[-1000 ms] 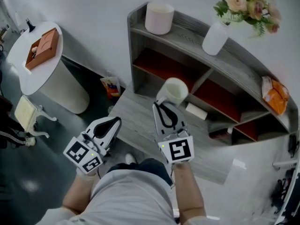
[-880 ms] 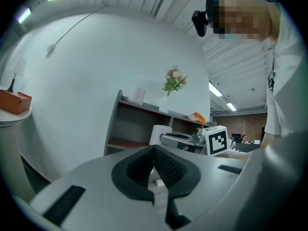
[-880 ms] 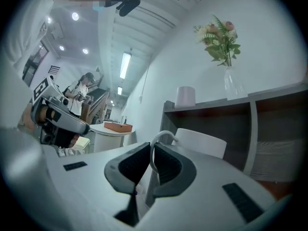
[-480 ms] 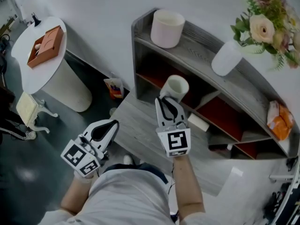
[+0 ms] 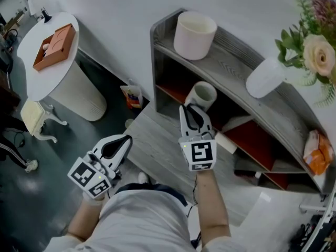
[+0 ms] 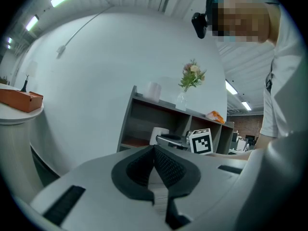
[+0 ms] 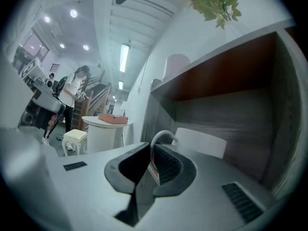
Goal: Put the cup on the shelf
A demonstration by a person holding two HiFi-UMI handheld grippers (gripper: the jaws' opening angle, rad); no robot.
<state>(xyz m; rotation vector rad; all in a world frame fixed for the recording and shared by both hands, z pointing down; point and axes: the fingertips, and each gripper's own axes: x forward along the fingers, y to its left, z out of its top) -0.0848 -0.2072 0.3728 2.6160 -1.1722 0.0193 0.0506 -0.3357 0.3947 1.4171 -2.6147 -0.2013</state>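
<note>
The white cup (image 5: 202, 94) hangs at the mouth of the grey shelf's (image 5: 231, 67) lower left compartment, above its red floor. My right gripper (image 5: 193, 112) is shut on the cup's handle (image 7: 162, 134). In the right gripper view the cup body (image 7: 199, 142) lies just beyond the jaws (image 7: 153, 150), inside the shelf opening (image 7: 226, 114). My left gripper (image 5: 122, 139) is shut and holds nothing, low at the left and away from the shelf. From the left gripper (image 6: 155, 150) view the cup (image 6: 156, 134) shows small against the shelf.
A cream pot (image 5: 194, 28) and a white vase (image 5: 265, 77) with flowers stand on the shelf top, and an orange packet (image 5: 317, 154) lies at its right end. A white box (image 5: 226, 140) lies in the middle compartment. A round white table (image 5: 58, 77) carries an orange box (image 5: 52, 46).
My right gripper has carried the cup forward, from in front of the shelf to the mouth of its lower left compartment. The left gripper has stayed in place.
</note>
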